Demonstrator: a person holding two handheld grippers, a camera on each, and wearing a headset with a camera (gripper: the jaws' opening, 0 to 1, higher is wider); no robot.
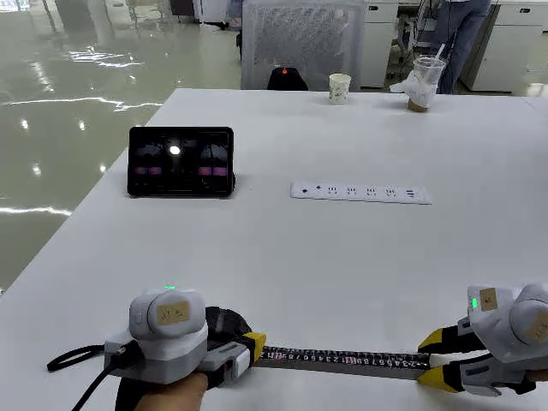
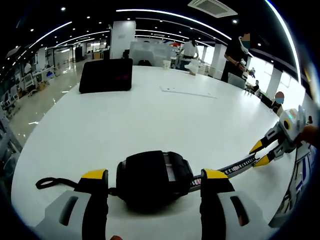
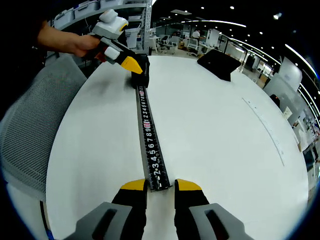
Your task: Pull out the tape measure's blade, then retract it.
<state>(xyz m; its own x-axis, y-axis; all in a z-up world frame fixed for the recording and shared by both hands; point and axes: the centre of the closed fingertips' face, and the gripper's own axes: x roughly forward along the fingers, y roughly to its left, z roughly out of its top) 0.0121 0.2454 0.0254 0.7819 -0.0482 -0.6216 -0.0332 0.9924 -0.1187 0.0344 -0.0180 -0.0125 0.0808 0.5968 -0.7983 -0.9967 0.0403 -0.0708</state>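
the black tape measure case (image 1: 224, 329) sits at the near edge of the white tabletop (image 1: 342, 257), clamped between the jaws of the left gripper (image 2: 155, 176). its dark numbered steel blade (image 3: 148, 135) runs flat from the case to the right gripper (image 3: 161, 186), whose jaws are narrow and pinch the blade's tip. beyond the case stands a black tablet (image 1: 181, 161). farther from the case lie a white power strip (image 1: 360, 192) and a paper cup (image 1: 340, 87).

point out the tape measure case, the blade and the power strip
tape measure case (image 2: 152, 177), left gripper view, top of the black housing
blade (image 3: 149, 140), right gripper view, numbered middle stretch
power strip (image 1: 360, 193), head view, middle of its white face
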